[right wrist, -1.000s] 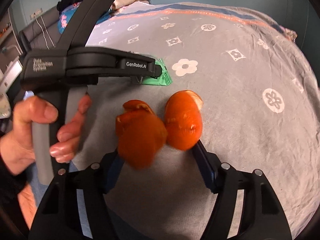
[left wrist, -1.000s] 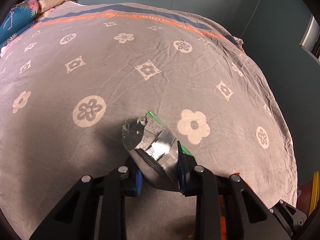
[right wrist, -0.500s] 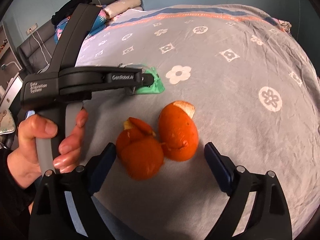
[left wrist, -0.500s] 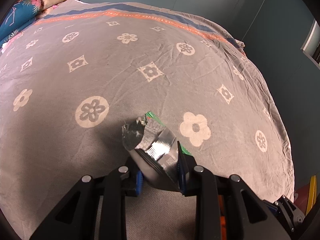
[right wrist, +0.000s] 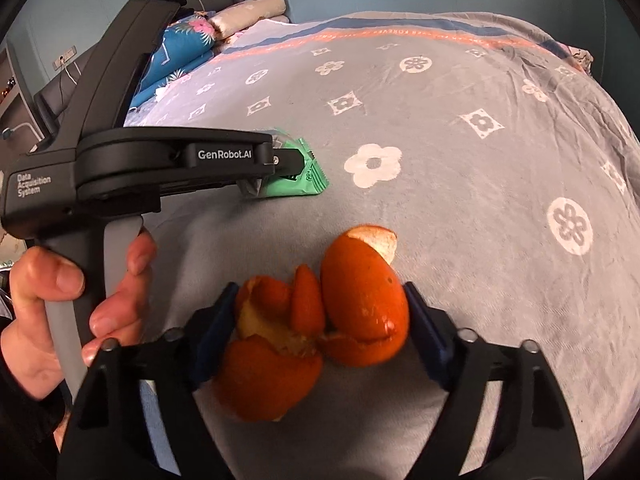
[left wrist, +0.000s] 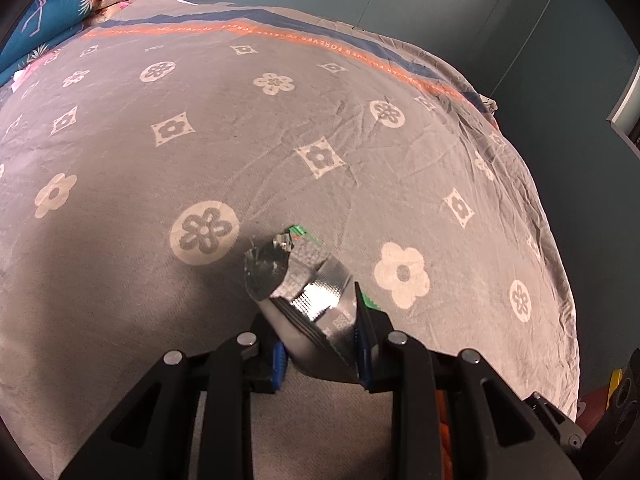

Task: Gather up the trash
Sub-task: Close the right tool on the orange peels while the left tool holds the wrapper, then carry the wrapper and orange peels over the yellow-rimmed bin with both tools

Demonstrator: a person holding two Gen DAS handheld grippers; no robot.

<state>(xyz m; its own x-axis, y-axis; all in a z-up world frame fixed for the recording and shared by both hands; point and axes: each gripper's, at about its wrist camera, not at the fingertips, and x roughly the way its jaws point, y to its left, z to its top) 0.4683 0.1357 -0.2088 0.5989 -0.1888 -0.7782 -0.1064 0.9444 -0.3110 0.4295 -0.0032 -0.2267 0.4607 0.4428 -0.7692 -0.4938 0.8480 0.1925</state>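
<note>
Pieces of orange peel (right wrist: 360, 292) lie on the grey flowered bedspread (right wrist: 480, 200), between the blue pads of my right gripper (right wrist: 318, 304). Its jaws are closing and both pads touch the peel's sides. My left gripper (left wrist: 320, 340) is shut on a crumpled silver and green snack wrapper (left wrist: 308, 280), held just above the bedspread (left wrist: 240, 140). In the right wrist view, the left gripper (right wrist: 280, 168) is to the left, a hand (right wrist: 60, 292) round its grey handle. The green wrapper (right wrist: 308, 180) sticks out past its tip.
Folded blue floral bedding and a beige pillow (left wrist: 48, 12) lie at the far left end of the bed. The bed's right edge drops off toward a teal wall (left wrist: 580, 80). A dark sofa (right wrist: 52, 96) stands beyond the bed at the left.
The right jaws opened wide, the orange peel sagged onto the bedspread, and the jaws have since come back in against it. The left gripper and its wrapper have stayed put.
</note>
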